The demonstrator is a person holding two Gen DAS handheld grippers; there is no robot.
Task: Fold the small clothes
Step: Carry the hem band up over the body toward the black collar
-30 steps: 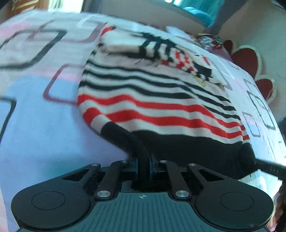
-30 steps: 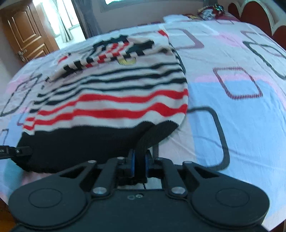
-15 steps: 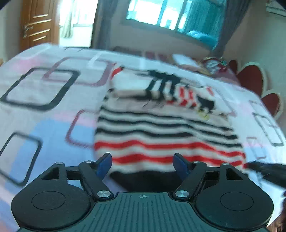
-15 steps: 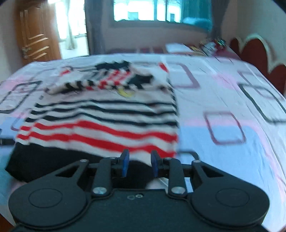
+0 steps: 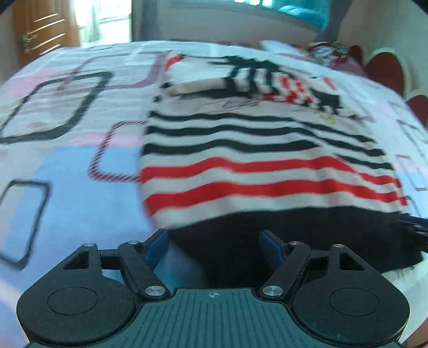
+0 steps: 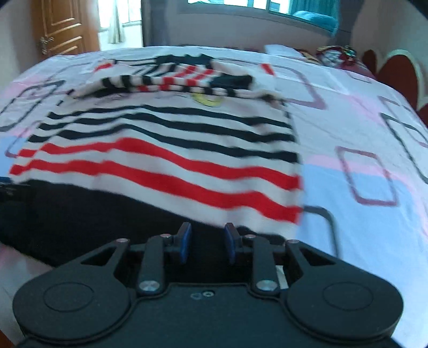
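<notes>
A small white sweater (image 5: pixel 254 150) with black and red stripes lies flat on the bed, its sleeves (image 5: pixel 267 77) folded across the chest. Its black hem (image 5: pixel 307 235) is nearest me. My left gripper (image 5: pixel 214 245) stands wide open at the hem's left corner, the blue pads clear of the cloth. In the right wrist view the same sweater (image 6: pixel 165 139) spreads out ahead. My right gripper (image 6: pixel 208 242) is open by a narrow gap over the hem (image 6: pixel 80 214) near its right corner, gripping nothing. The right gripper's tip (image 5: pixel 414 227) shows at the left view's right edge.
The bed sheet (image 6: pixel 361 133) is white, pink and blue with square outlines. A red headboard (image 6: pixel 396 69) stands at the right, with a colourful bundle (image 6: pixel 334 55) near it. A wooden door (image 6: pixel 61 29) and a window (image 6: pixel 240 6) are beyond the bed.
Both grippers were shut on the black hem a second ago. Both have let go and opened, the left wide, the right slightly, and the hem now lies flat on the bed.
</notes>
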